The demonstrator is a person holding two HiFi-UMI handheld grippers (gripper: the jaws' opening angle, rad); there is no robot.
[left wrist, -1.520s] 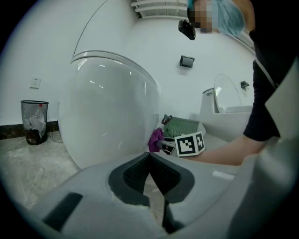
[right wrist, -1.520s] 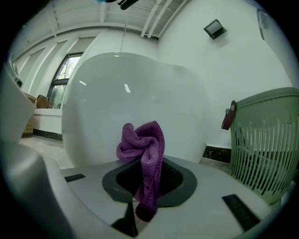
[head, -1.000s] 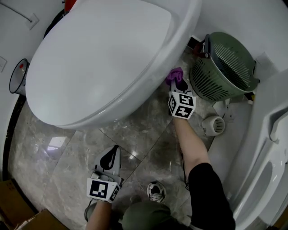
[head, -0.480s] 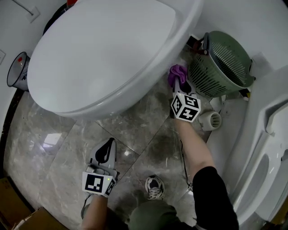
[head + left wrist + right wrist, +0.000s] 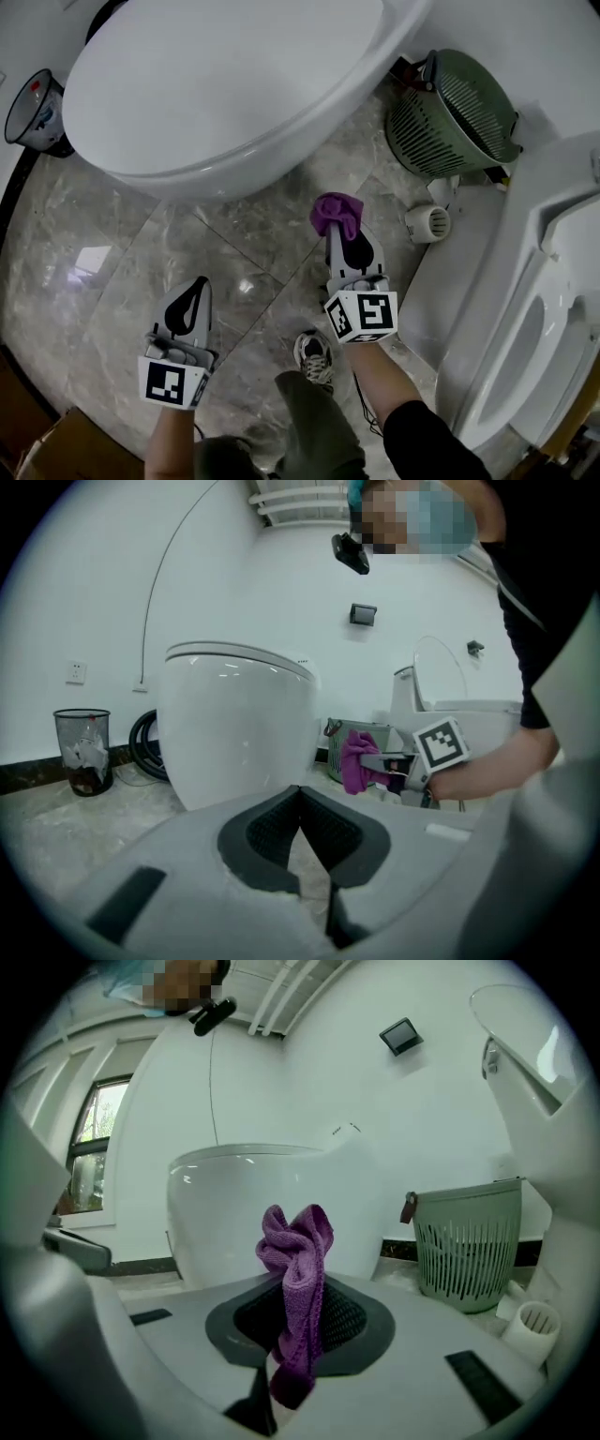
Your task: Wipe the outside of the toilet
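Note:
The white toilet (image 5: 225, 84) fills the upper left of the head view, lid closed; it also stands ahead in the left gripper view (image 5: 234, 728) and the right gripper view (image 5: 253, 1204). My right gripper (image 5: 339, 230) is shut on a purple cloth (image 5: 336, 214), held over the marble floor, clear of the toilet's bowl. The cloth (image 5: 298, 1288) hangs bunched between the jaws. My left gripper (image 5: 192, 292) sits lower left over the floor, jaws shut with nothing in them (image 5: 300, 794). The right gripper with the cloth (image 5: 359, 761) shows in the left gripper view.
A green slatted basket (image 5: 459, 117) lies tipped beside the toilet at upper right. A small white cup (image 5: 424, 223) stands near it. A second white fixture (image 5: 534, 309) runs down the right edge. A mesh bin (image 5: 33, 111) is at far left. A shoe (image 5: 314, 356) is below.
My right gripper has pulled the purple cloth back from under the toilet's rim, toward me and down the floor. The left gripper has shifted a little left.

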